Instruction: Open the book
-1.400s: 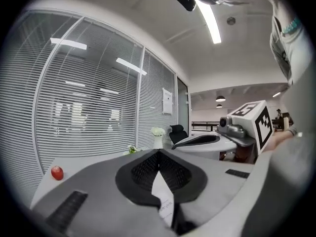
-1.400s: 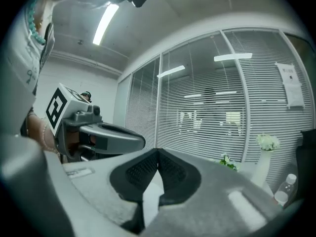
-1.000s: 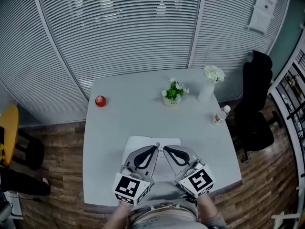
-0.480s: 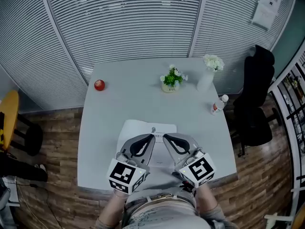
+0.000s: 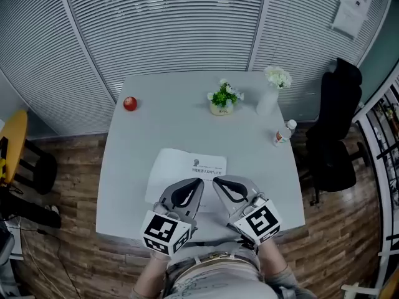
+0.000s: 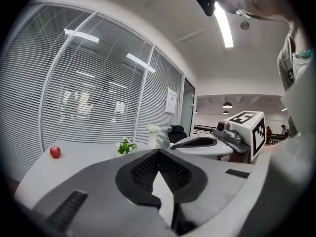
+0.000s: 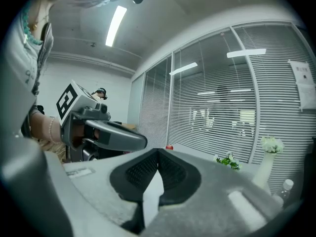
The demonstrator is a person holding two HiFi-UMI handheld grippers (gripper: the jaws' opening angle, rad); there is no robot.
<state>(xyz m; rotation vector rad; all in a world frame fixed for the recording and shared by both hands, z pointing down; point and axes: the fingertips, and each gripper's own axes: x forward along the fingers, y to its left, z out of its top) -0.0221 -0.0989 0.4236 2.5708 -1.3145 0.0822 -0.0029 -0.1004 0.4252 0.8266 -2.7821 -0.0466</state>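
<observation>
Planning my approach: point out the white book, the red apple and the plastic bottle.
white book [image 5: 177, 170], head view, bare cover
red apple [image 5: 129, 103], head view, its middle
plastic bottle [image 5: 281, 135], head view, its body

Book [image 5: 187, 169] at table [image 5: 168, 126] front, apple [image 5: 129, 103] far L, plant [image 5: 222, 98] behind, bottle [image 5: 283, 132] R

I read table [image 5: 168, 126]: smooth matt grey | book [image 5: 177, 167]: matt white paper | floor [image 5: 68, 167]: wood planks | apple [image 5: 129, 103]: glossy | left gripper [image 6: 158, 152]: matt grey plastic, ribbed black pads [image 6: 140, 171]

Head view overhead; gripper views low, level, sharing table [image 5: 168, 123]
</observation>
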